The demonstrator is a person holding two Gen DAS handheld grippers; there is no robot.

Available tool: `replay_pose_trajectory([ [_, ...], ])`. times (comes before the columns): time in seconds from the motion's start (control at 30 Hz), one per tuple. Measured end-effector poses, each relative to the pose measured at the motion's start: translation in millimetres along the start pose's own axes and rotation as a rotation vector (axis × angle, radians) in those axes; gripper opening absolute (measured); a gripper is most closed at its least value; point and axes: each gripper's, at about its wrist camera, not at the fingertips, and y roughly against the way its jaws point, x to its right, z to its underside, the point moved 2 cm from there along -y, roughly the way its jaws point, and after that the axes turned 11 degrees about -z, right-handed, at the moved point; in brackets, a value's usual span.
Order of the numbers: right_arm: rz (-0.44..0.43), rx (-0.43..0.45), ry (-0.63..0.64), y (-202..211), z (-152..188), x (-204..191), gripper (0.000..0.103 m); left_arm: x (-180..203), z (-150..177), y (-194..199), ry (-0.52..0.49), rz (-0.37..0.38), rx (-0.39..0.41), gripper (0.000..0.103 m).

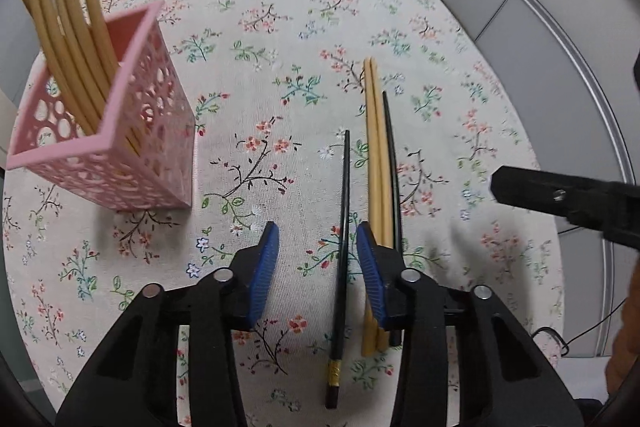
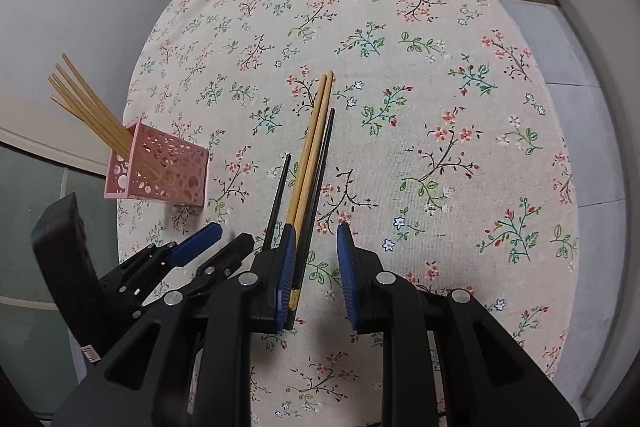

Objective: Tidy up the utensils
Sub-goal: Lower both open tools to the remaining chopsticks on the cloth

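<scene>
Chopsticks are what I'm sorting: four are lying loose near the middle of the floral tablecloth, and more are standing in the pink holder off to the left. I'm straddling one black chopstick with the left gripper, fingers fairly narrow but not pressing on it. The right gripper is hovering narrow and empty beside the tan pair and the other black chopstick. Next I'm guessing squeeze, lift, then carry left to the holder.

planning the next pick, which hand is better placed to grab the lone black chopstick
Left. Its tool straddles the lone black chopstick, pads open either side; the right tool sits over the other black chopstick.
</scene>
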Motion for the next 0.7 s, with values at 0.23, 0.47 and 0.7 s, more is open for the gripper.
replay_pose_trajectory([
  [0.23,0.021,-0.001,0.015,-3.7,-0.3,-1.3,0.023,15.3,0.0,-15.1,-0.042,-0.024,-0.02,0.03],
  [0.47,0.036,0.002,0.004,-6.3,-1.9,4.8,0.023,20.4,-6.9,-20.3,-0.048,-0.08,-0.007,0.004],
  [0.7,0.015,-0.004,-0.039,-18.3,-6.5,17.8,0.023,8.7,-6.3,19.9,0.009,0.026,0.059,0.004],
])
